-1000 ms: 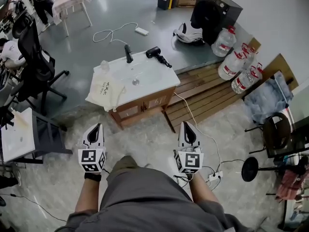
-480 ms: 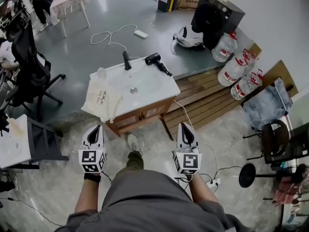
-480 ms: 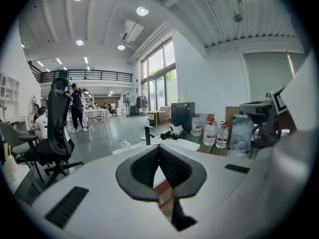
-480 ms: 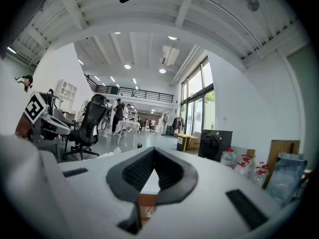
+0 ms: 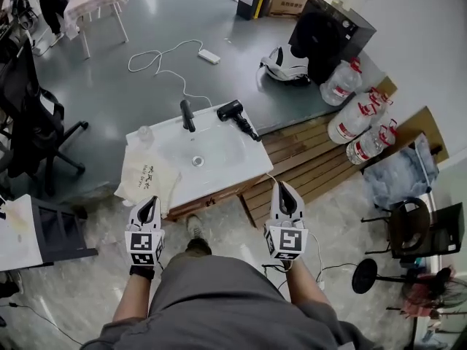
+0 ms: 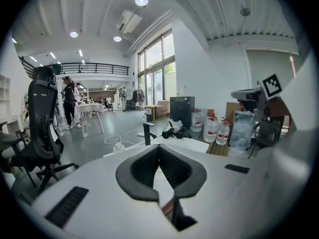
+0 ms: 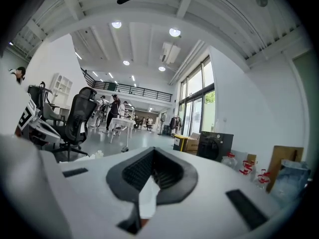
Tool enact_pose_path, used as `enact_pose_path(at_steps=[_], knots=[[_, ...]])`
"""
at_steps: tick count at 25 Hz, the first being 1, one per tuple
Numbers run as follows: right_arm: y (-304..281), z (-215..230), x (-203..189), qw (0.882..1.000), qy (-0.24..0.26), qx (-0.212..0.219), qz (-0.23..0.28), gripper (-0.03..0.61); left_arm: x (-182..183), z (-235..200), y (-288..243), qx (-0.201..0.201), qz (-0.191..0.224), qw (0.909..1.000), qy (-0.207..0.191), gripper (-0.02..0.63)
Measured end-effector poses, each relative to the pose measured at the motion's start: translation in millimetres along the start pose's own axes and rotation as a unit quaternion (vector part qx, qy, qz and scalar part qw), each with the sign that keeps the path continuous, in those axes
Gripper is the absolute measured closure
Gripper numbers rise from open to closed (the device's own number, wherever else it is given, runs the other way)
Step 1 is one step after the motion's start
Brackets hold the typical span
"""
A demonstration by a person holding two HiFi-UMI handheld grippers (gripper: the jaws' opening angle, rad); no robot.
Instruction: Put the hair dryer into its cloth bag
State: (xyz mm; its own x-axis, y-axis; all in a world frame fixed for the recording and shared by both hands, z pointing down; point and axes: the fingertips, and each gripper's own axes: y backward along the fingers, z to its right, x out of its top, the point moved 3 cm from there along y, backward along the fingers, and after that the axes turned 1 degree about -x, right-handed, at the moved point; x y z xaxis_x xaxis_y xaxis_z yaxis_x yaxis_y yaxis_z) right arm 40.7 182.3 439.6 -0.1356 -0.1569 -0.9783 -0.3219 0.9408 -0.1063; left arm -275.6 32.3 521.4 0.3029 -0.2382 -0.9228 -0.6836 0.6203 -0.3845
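Not started: both grippers empty at the counter's front.

The hair dryer lies on the far right corner of the counter, near the faucet. The cloth bag drapes over the counter's near left edge, well apart from the dryer. The left gripper and right gripper have their jaws closed together on nothing. All of the task seems left: picking up the dryer, opening the bag and slipping the dryer in.

light: bright, ceiling lamps plus windows | shadows: soft | edges: fisheye-bent, dark corners
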Motion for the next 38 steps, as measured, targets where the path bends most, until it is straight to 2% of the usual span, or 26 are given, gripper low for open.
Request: enact_pose_path(at_steps=[4,10,16,22,27,29,32,35,38], knots=[[-56.2,4.9,8.7,1.000,0.000,-0.001,0.000,0.577,4.2,-18.8,-33.7,0.002,-0.016,0.9999,0.006,0.612],[-113.8,7.0,15.0,1.000,-0.007,0.003,0.001,0.577,22.7,-40.1,-67.1,0.010,-0.015,0.9998,0.008,0.612],[-153.9,17.4,11.8,0.999,-0.010,0.037,-0.004,0.577,33.6,-44.5,-85.2,0.041,-0.019,0.9989,0.013,0.612],[-192.6,29.1,22.7,0.996,0.003,0.090,0.017,0.577,43.3,-50.6,-92.6,0.095,-0.016,0.9949,0.028,0.613],[-210.1,42.9,26.6,0.993,0.005,0.115,0.020,0.577,45.5,-42.4,-98.1,0.110,-0.023,0.9930,0.036,0.611],[-214.4,46.7,25.7,0.993,0.006,0.120,0.020,0.577,42.3,-40.6,-103.5,0.108,-0.037,0.9929,0.035,0.552],[-218.7,53.4,21.1,0.992,0.004,0.124,0.015,0.577,29.7,-38.5,-115.1,0.098,-0.082,0.9916,0.020,0.427],[-221.3,60.5,17.1,0.992,0.002,0.124,0.010,0.577,10.8,-34.9,-125.9,0.089,-0.136,0.9863,-0.027,0.372],[-223.1,70.0,13.7,0.993,0.001,0.119,0.006,0.577,-9.7,-26.9,-134.3,0.077,-0.189,0.9763,-0.073,0.350]])
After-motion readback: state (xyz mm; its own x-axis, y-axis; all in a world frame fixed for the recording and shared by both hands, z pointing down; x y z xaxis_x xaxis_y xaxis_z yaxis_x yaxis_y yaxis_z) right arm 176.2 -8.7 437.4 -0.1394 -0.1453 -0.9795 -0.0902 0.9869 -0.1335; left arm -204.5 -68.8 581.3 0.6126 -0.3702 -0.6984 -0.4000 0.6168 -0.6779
